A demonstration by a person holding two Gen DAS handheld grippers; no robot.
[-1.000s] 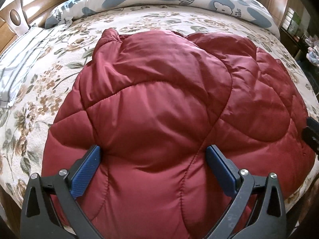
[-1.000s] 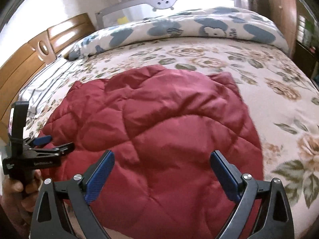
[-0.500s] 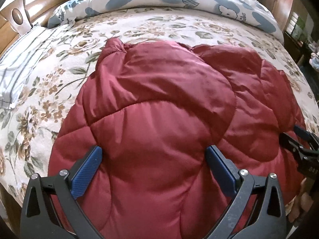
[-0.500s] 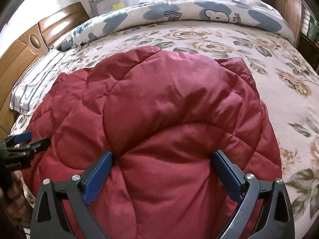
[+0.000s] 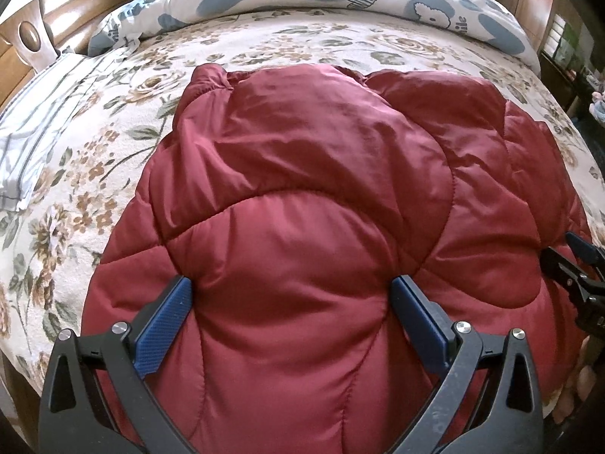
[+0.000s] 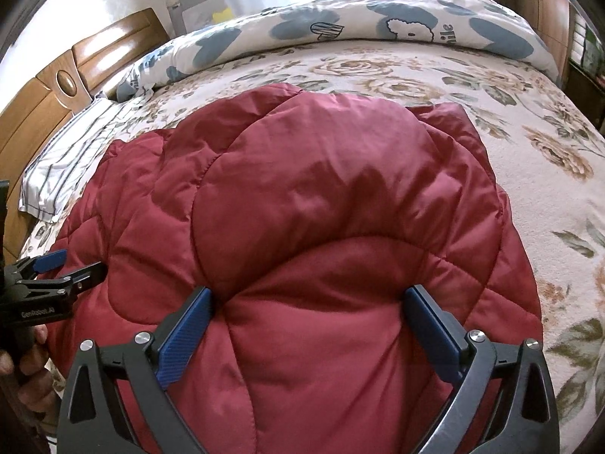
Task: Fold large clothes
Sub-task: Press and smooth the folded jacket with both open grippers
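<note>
A dark red quilted padded jacket [image 5: 310,204] lies spread on the flowered bed, also filling the right wrist view [image 6: 321,219]. My left gripper [image 5: 291,295] is open just above the jacket's near left part, its blue pads wide apart over a puffed panel. My right gripper [image 6: 308,306] is open over the jacket's near right part in the same way. Each gripper shows at the edge of the other's view: the right gripper [image 5: 574,261] at the far right, the left gripper [image 6: 64,268] at the far left with a hand on its handle.
The bed's flowered cover [image 5: 94,143] extends left and beyond the jacket. A blue and white rolled duvet [image 6: 378,26] lies along the far side. A striped pillow [image 6: 68,166] and wooden headboard [image 6: 56,87] stand at the left. Wooden furniture [image 6: 552,3] stands at the far right.
Both grippers have come closer to and lower over the jacket, staying open. The jacket now fills more of each view.
</note>
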